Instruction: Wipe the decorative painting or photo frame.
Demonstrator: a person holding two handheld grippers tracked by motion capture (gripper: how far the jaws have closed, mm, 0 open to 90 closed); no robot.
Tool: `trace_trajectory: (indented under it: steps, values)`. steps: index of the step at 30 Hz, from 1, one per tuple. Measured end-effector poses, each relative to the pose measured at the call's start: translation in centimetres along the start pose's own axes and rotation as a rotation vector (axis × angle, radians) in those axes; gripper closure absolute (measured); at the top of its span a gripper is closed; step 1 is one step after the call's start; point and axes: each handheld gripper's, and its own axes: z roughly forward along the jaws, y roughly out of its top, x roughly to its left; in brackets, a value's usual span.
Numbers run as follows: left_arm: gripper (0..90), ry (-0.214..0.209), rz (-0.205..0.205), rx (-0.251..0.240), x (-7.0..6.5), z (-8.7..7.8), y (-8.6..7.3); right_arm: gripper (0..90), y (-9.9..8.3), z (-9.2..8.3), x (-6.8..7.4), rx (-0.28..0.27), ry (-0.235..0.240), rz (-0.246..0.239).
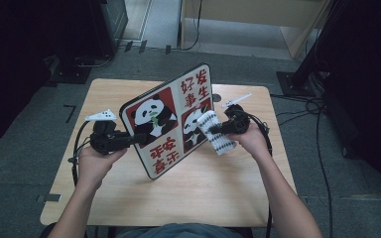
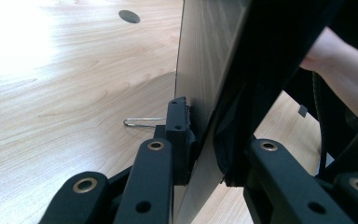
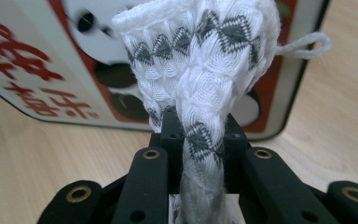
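The panda board [image 1: 171, 121] is held tilted above the counter [image 1: 193, 188], clamped at its 9 o'clock edge by the left tongs [image 1: 141, 139]. The white patterned cloth [image 1: 217, 131] is clamped in the right tongs [image 1: 213, 130] against the board's 3 o'clock side.

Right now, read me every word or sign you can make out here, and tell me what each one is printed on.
"好事发生": red characters, top right of the panda board, high view.
Red characters, bottom left of that board, in the high view and the right gripper view: too blurred to read.
The white patterned cloth in the right gripper: no text.
The board's back, clamped in the left gripper, and the wooden table: none.
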Motion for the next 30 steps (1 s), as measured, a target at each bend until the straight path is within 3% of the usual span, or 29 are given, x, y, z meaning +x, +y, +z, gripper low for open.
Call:
trace_trajectory:
  steps: [14, 30]
  values:
    - [77.2, -0.004, -0.007, -0.012, 0.1, -0.3, 0.1, 78.7, 4.2, -3.5, 2.6, -0.072, 0.012, -0.058]
    - [77.6, -0.004, -0.006, -0.012, 0.1, -0.3, 0.1, 78.6, 12.0, -8.1, 6.4, -0.136, -0.002, -0.167]
